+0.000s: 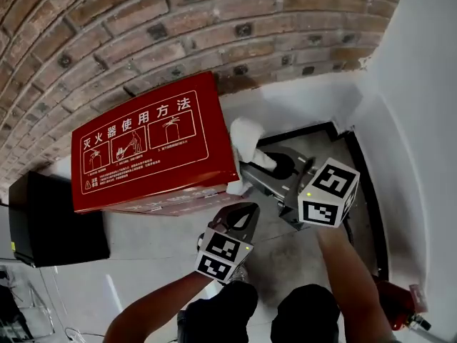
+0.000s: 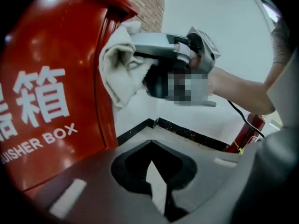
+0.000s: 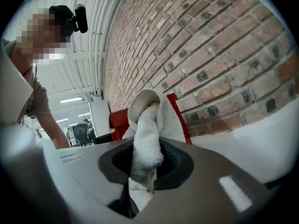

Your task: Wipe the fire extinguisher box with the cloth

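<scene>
A brick wall (image 1: 143,34) rises behind, meeting a white wall (image 1: 421,120) at the right. A black strip (image 1: 369,199) edges the grey floor (image 1: 157,241). A black case (image 1: 50,220) stands at the left; a red extinguisher cylinder (image 1: 396,302) lies at lower right.

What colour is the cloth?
White. The cloth shows best in the right gripper view.

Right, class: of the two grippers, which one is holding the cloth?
The right gripper: its jaws are clamped on the white cloth, held against the edge of the red fire extinguisher box. The left gripper is shut with nothing between its jaws.
</scene>
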{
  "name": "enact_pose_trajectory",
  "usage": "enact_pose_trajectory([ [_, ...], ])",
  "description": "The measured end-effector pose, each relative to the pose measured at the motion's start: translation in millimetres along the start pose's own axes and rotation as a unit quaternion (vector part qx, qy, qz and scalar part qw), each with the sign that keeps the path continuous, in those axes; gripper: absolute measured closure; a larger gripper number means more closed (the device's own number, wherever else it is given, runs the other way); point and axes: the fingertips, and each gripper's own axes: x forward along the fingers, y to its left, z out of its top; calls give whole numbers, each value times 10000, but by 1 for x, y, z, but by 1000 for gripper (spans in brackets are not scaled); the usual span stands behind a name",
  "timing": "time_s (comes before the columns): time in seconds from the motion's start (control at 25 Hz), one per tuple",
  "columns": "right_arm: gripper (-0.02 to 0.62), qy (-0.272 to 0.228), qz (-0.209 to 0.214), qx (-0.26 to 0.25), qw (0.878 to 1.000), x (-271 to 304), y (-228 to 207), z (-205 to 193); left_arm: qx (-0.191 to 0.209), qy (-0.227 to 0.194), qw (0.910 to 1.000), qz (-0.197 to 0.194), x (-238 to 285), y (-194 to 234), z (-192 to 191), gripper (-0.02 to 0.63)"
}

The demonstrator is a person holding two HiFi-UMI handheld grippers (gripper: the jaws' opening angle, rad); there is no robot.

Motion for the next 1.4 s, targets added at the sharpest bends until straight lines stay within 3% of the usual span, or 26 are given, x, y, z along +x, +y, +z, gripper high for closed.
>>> enact_pose_trajectory([
  [0.16,502,181,91,565,9982,9,-35,-58,34,261,9996,66,22,-2,-35,606],
  [0.36,503,807,-211,1433,9862,16,-89,-173,-168,735,9970,148,34,5,-83,606],
  [0.52,503,1037,-518,2059,9717,21,-125,-250,-488,787,9950,367,39,16,-94,606],
  [0.76,505,1332,-1007,2951,9408,31,-175,-340,-479,756,9948,493,52,14,-112,606],
  [0.96,505,1738,-1401,3272,9182,52,-220,-364,-557,665,9951,468,55,16,-114,606],
  [1.08,506,1944,-1547,3256,9123,64,-235,-368,-592,640,9949,509,49,23,-110,606],
  [1.2,508,1909,-1624,3137,9158,71,-246,-358,-528,581,9954,544,41,29,-105,606],
  [1.4,512,1450,-1345,2864,9375,76,-231,-306,-263,577,9952,740,28,44,-98,606],
])
